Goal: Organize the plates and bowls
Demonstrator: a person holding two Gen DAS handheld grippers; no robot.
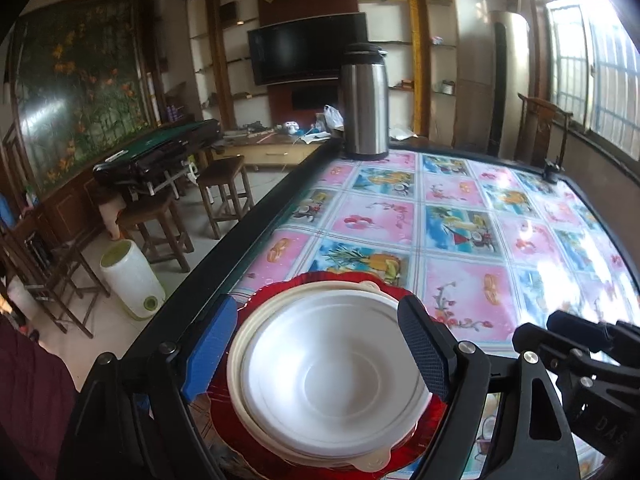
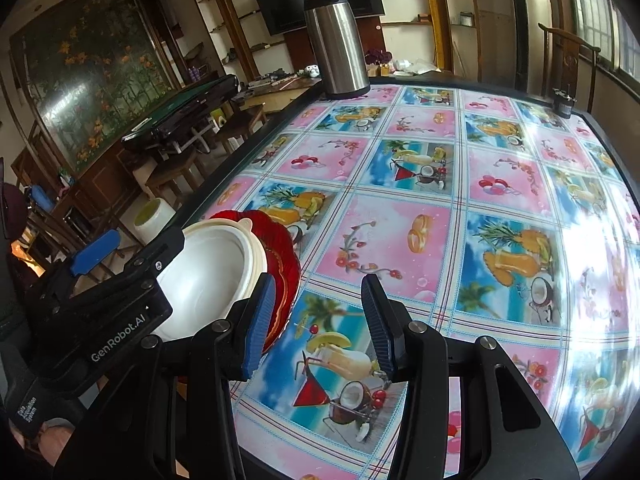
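Observation:
A white bowl (image 1: 332,380) is nested in a cream bowl (image 1: 240,344), stacked on a red glass plate (image 1: 360,284) at the table's near left edge. My left gripper (image 1: 320,356) is open, its fingers on either side of the bowls without gripping them. In the right wrist view the bowls (image 2: 208,276) and red plate (image 2: 280,252) sit to the left. My right gripper (image 2: 316,328) is open and empty over the tablecloth, its left finger (image 2: 260,320) just beside the plate's rim.
A steel thermos (image 1: 365,104) stands at the table's far left corner and also shows in the right wrist view (image 2: 338,44). The table (image 2: 480,200) has a glossy fruit-print cloth. A small black object (image 2: 564,104) sits at the far right edge. Stools and a white bucket (image 1: 130,280) stand on the floor left.

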